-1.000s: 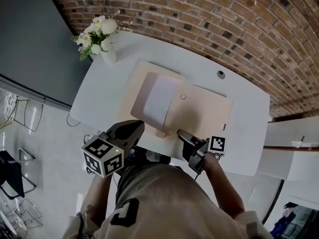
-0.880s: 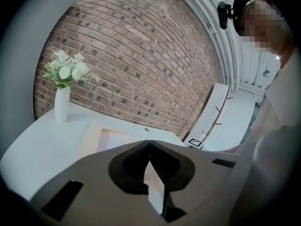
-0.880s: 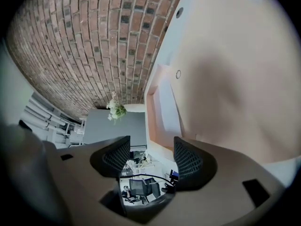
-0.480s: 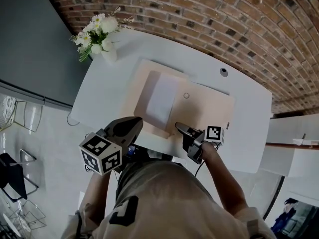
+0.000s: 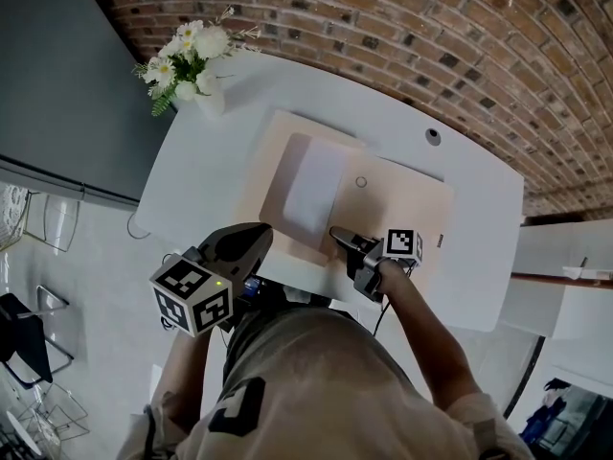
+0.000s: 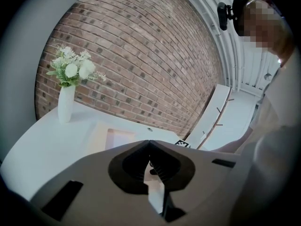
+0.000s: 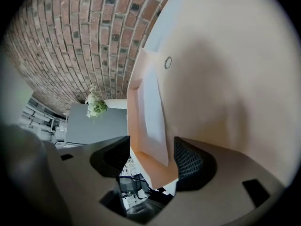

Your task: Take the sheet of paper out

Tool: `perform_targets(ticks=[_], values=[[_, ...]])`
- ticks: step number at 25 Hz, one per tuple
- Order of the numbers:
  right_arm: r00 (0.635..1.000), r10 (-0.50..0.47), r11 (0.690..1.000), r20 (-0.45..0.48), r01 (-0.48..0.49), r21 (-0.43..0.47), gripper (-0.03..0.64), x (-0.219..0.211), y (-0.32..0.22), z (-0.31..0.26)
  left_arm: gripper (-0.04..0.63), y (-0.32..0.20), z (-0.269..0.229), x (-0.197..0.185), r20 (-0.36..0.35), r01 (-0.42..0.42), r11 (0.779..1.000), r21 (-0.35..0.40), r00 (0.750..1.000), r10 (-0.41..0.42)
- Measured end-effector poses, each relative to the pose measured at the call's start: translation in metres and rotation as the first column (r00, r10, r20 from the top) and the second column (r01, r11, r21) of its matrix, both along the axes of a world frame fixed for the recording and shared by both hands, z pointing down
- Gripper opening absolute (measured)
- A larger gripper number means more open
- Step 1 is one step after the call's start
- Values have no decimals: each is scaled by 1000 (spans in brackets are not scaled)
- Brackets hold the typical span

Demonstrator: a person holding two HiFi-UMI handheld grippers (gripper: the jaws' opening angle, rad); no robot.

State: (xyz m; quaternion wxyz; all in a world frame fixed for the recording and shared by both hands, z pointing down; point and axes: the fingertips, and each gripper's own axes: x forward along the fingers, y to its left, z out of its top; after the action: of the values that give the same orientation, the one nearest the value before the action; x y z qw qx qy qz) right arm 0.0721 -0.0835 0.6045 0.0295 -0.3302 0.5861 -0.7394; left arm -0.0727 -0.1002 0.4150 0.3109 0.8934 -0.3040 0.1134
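Sheet of paper (image 5: pixel 311 190) lies on left, opened part of tan envelope (image 5: pixel 407 209), on white table (image 5: pixel 206 161). My right gripper (image 5: pixel 337 236) released, jaws straddling sheet's near corner, seemingly for pinch. My left gripper (image 5: pixel 254 242) clenched on nothing, off table's near edge, clear of pull path.

Matt paper on a smooth white table (image 5: pixel 201 175), rough brick wall (image 5: pixel 402 17) behind.
The envelope (image 5: pixel 397 209) reads as tan kraft paper, matt and smooth; the sheet of paper (image 5: pixel 311 190) is plain white, no gloss at all. The table top shows a faint satin sheen. The brick is coarse with gritty mortar lines. The right gripper (image 7: pixel 148 157) is matt grey plastic with finely ribbed dark pads, and the left gripper (image 6: pixel 149 144) has the same finish. The vase (image 6: pixel 66 106) looks smooth, white and lightly glossy.
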Motion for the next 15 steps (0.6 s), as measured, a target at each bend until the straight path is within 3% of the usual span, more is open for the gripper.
perform_targets(ticks=[15], values=[[998, -52, 999, -23, 52, 0, 284, -15, -14, 15, 15, -4, 7, -2, -2, 5, 1000, -18, 1000, -5]])
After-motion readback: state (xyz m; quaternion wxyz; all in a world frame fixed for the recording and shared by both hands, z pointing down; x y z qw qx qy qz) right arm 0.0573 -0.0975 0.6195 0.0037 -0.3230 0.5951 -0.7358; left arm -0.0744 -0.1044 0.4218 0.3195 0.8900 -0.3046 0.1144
